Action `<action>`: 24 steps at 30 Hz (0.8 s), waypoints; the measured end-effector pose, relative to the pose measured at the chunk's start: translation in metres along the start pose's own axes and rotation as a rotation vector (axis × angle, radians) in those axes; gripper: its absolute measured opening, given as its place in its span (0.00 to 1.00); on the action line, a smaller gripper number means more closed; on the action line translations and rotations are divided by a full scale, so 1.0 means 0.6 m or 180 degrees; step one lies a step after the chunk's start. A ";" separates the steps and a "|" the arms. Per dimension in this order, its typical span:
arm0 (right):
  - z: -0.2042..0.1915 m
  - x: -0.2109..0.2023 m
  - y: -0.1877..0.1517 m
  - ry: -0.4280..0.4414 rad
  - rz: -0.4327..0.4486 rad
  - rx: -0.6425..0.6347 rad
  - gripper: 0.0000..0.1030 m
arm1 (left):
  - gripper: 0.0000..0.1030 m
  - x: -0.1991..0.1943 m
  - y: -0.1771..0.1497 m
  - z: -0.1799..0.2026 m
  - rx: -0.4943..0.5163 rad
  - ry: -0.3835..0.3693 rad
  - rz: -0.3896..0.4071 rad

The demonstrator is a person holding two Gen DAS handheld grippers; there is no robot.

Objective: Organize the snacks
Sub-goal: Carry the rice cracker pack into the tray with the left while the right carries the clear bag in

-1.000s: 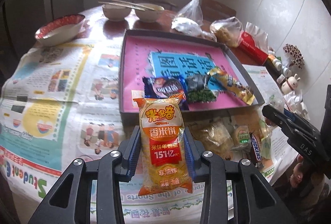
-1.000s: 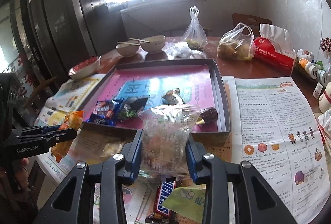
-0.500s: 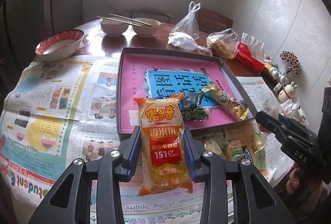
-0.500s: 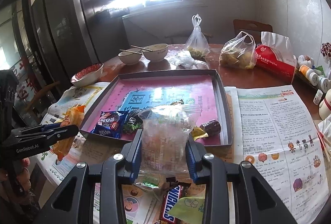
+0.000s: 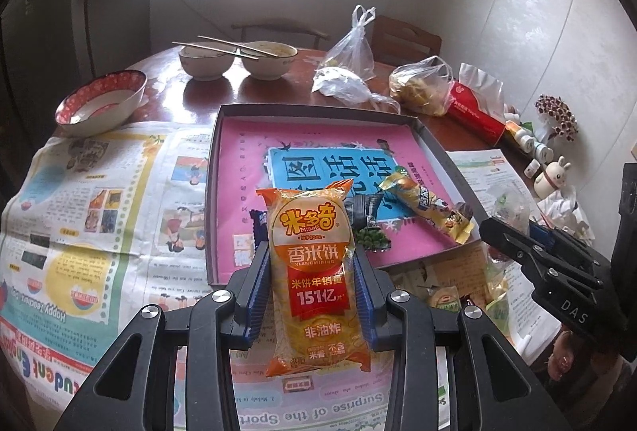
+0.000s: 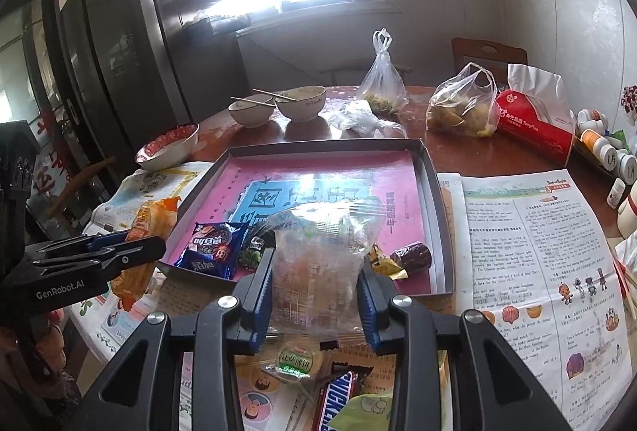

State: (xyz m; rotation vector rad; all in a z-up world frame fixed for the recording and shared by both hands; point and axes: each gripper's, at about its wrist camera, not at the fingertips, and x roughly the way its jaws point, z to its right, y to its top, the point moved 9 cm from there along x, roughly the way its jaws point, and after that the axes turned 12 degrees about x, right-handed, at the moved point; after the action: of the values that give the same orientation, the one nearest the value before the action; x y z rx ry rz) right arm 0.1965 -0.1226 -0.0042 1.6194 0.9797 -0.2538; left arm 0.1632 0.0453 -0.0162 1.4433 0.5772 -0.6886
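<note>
My left gripper [image 5: 310, 287] is shut on an orange rice-cracker packet [image 5: 312, 267], held upright above the near edge of the pink-lined tray [image 5: 235, 160]. My right gripper [image 6: 316, 295] is shut on a clear plastic snack bag [image 6: 318, 255], held above the tray's near wall [image 6: 442, 263]. In the tray lie a blue cookie pack [image 6: 211, 245], a green-pea pack [image 6: 254, 251], a yellow snack bar [image 5: 428, 206] and a brown wrapped sweet [image 6: 412, 255]. The left gripper with its packet also shows in the right wrist view [image 6: 135, 251]. The right gripper shows at the right in the left wrist view [image 5: 517, 243].
Loose snacks lie on the newspaper before the tray: a Snickers bar [image 6: 334, 399] and a round green-labelled pack [image 6: 296, 357]. Three bowls [image 5: 99, 102], plastic bags [image 5: 418, 88], a red tissue pack [image 6: 533, 126] and small bottles [image 6: 613, 152] stand behind and right.
Both grippers have risen and drawn back from the tray, each still holding its packet. The tray and table now sit lower and farther in both views.
</note>
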 end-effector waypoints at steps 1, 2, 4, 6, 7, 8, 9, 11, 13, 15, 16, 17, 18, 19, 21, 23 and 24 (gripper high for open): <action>-0.001 0.000 0.002 0.0004 0.0004 -0.0004 0.36 | 0.38 0.001 0.001 0.000 -0.0001 0.0003 0.0000; -0.001 0.000 0.003 0.0000 0.0009 -0.0003 0.36 | 0.38 0.002 0.003 -0.001 -0.0005 0.0003 -0.0004; 0.000 0.000 0.007 0.0009 0.0022 0.0000 0.36 | 0.38 0.004 0.006 -0.003 -0.0014 0.0003 -0.0004; 0.000 0.002 0.011 0.0010 0.0026 0.0004 0.36 | 0.38 0.006 0.008 -0.004 -0.0017 0.0013 -0.0005; 0.000 0.003 0.014 0.0011 0.0026 0.0009 0.36 | 0.38 0.007 0.009 -0.005 -0.0019 0.0013 -0.0007; 0.000 0.005 0.016 0.0023 0.0023 0.0010 0.36 | 0.38 0.008 0.010 -0.006 -0.0019 0.0020 -0.0007; -0.001 0.006 0.017 0.0029 0.0018 0.0012 0.36 | 0.38 0.010 0.011 -0.008 -0.0018 0.0034 -0.0004; -0.001 0.009 0.020 0.0049 0.0007 0.0024 0.36 | 0.38 0.013 0.012 -0.011 -0.0016 0.0069 -0.0007; -0.001 0.012 0.024 0.0049 0.0008 0.0027 0.36 | 0.38 0.017 0.012 -0.015 -0.0041 0.0065 -0.0019; -0.003 0.014 0.027 0.0053 0.0012 0.0017 0.36 | 0.38 0.020 0.012 -0.018 -0.0051 0.0073 -0.0027; -0.003 0.016 0.028 0.0052 0.0010 0.0017 0.36 | 0.38 0.022 0.012 -0.020 -0.0057 0.0071 -0.0031; -0.004 0.018 0.028 0.0056 0.0007 0.0023 0.36 | 0.38 0.024 0.013 -0.021 -0.0063 0.0067 -0.0034; -0.004 0.020 0.029 0.0068 -0.0003 0.0037 0.36 | 0.38 0.025 0.014 -0.022 -0.0065 0.0067 -0.0038; -0.004 0.022 0.031 0.0069 -0.0007 0.0047 0.36 | 0.38 0.027 0.015 -0.023 -0.0066 0.0071 -0.0038; -0.005 0.024 0.033 0.0058 -0.0006 0.0049 0.36 | 0.38 0.030 0.018 -0.028 -0.0079 0.0076 -0.0044; -0.004 0.026 0.035 0.0060 -0.0004 0.0062 0.36 | 0.38 0.032 0.020 -0.031 -0.0091 0.0080 -0.0039; -0.005 0.027 0.037 0.0062 -0.0001 0.0060 0.36 | 0.38 0.033 0.022 -0.034 -0.0101 0.0086 -0.0035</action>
State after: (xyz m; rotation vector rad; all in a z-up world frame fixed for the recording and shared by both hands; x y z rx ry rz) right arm 0.2212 -0.1124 0.0022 1.6416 0.9948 -0.2485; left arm 0.1876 0.0640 -0.0226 1.4229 0.6149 -0.6666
